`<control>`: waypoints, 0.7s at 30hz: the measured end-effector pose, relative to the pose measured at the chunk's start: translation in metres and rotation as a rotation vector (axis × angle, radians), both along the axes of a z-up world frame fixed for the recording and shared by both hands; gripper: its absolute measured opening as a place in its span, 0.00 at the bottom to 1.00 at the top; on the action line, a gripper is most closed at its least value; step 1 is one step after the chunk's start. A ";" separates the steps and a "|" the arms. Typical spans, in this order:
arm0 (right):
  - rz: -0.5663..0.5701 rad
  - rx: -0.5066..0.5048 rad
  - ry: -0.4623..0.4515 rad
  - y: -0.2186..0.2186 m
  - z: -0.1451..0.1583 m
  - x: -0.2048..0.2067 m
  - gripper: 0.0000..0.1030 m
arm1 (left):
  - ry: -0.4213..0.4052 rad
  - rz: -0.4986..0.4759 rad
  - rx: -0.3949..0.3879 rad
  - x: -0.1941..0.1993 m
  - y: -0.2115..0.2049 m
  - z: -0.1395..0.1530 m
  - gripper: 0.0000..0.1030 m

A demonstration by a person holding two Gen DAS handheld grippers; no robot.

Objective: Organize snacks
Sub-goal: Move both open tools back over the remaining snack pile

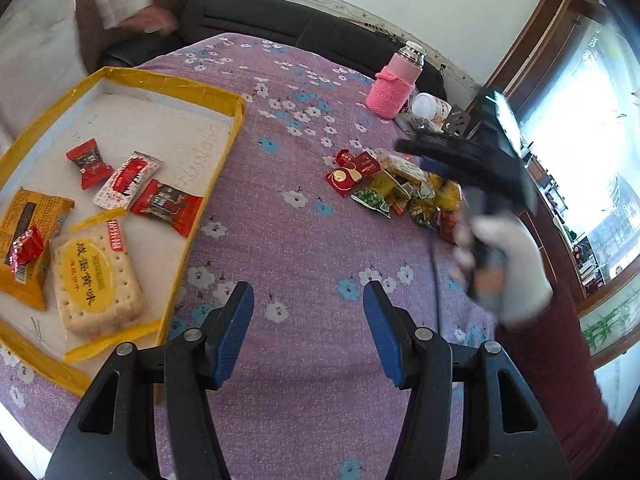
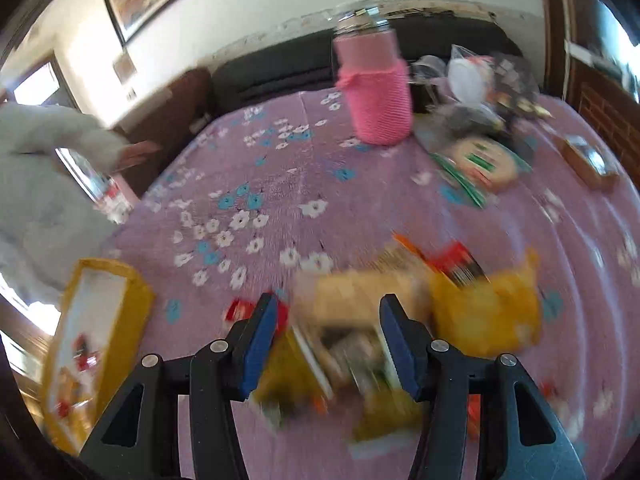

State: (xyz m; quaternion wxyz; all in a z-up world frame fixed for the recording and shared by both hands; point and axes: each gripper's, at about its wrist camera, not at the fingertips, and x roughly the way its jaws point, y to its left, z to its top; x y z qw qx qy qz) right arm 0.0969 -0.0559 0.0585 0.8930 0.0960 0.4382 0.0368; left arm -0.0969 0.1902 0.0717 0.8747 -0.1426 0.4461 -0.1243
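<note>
A yellow-rimmed tray lies at the left on the purple flowered cloth. It holds several wrapped snacks, among them a large cracker pack, an orange pack and red candies. A pile of loose snacks lies on the cloth at the right. My left gripper is open and empty above bare cloth, right of the tray. My right gripper is open, its jaws standing over the blurred snack pile. It also shows in the left wrist view, held over the pile.
A pink knit-covered bottle stands at the far side, also in the right wrist view. Bags and a white jar lie beside it. A black sofa back runs behind. The tray shows at the right wrist view's left.
</note>
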 end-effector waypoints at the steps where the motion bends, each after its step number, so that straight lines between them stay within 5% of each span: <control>1: 0.004 -0.025 0.012 0.007 -0.004 0.006 0.54 | 0.001 0.002 0.004 -0.001 0.003 0.000 0.54; 9: 0.137 -0.308 0.134 0.062 -0.040 0.045 0.51 | 0.007 0.037 -0.034 0.003 0.025 -0.006 0.54; 16: 0.251 -0.234 0.205 0.057 -0.034 -0.012 0.29 | 0.005 0.025 -0.062 0.004 0.027 -0.010 0.54; 21: 0.344 -0.167 0.235 0.050 -0.030 -0.083 0.32 | 0.012 -0.002 -0.070 0.003 0.020 -0.013 0.54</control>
